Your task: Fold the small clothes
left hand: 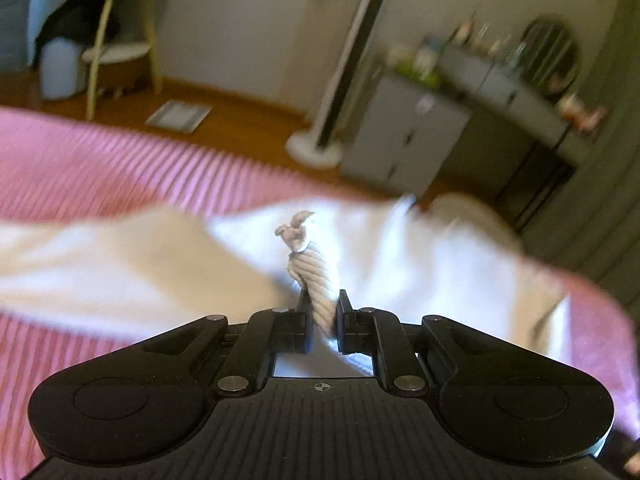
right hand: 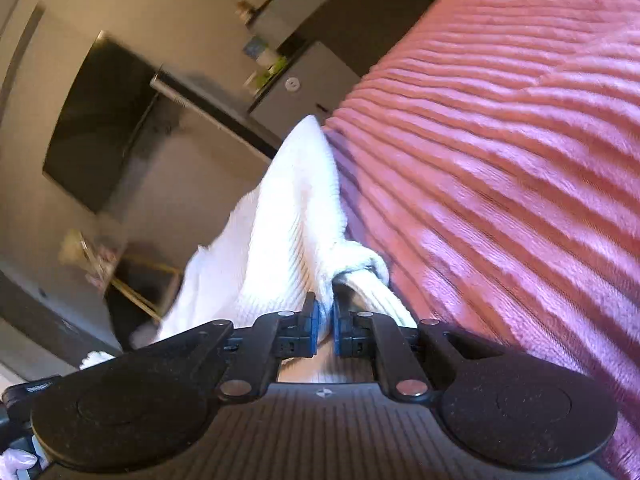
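A white ribbed garment [left hand: 420, 264] is stretched in the air above a pink ribbed blanket [left hand: 100, 168]. My left gripper [left hand: 323, 304] is shut on a bunched, twisted corner of the garment [left hand: 316, 276] that sticks up between the fingers. In the right wrist view my right gripper [right hand: 325, 312] is shut on another bunched edge of the same white garment [right hand: 288, 220], held just above the pink blanket [right hand: 500, 140]. The cloth hangs away to the left of it.
The blanket's edge runs across the left wrist view; beyond it lie a wooden floor [left hand: 240, 120], a white stand base [left hand: 314, 148], a grey cabinet [left hand: 404, 140] and a small shelf table [left hand: 120, 48]. A dark screen [right hand: 104, 120] shows in the right wrist view.
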